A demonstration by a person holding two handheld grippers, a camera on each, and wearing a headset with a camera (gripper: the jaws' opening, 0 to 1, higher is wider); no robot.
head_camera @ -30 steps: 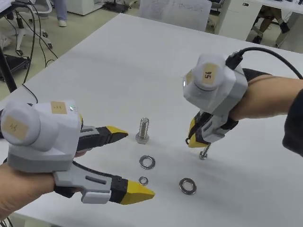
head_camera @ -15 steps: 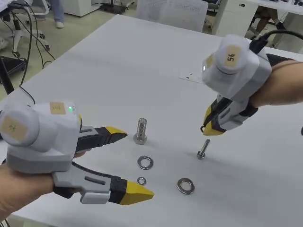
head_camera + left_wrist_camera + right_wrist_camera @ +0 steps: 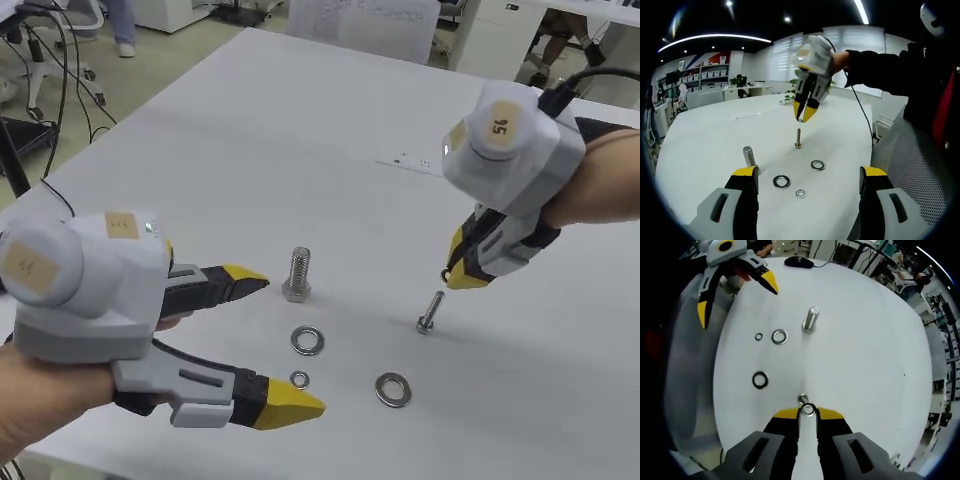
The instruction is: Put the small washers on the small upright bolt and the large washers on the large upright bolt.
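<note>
The large bolt (image 3: 298, 275) and the small bolt (image 3: 430, 312) stand upright on the white table (image 3: 300, 150). In front of them lie a large washer (image 3: 308, 340), a small washer (image 3: 299, 379) and another large washer (image 3: 393, 389). My right gripper (image 3: 462, 278) hovers above and just right of the small bolt, shut on a small washer (image 3: 808, 410); the small bolt (image 3: 803, 399) sits just beyond its tips. At the near left my left gripper (image 3: 270, 343) is held open and low, with nothing between its jaws, and the large bolt (image 3: 748, 156) stands by its left jaw.
A small dark-printed label (image 3: 410, 160) lies on the table behind the bolts. Office chairs and cables (image 3: 50, 60) stand beyond the table's left edge. The table's near edge runs just under my left gripper.
My right gripper has risen and drifted to the right, off the small bolt, with the small washer still in its tips. The left gripper has stayed in place.
</note>
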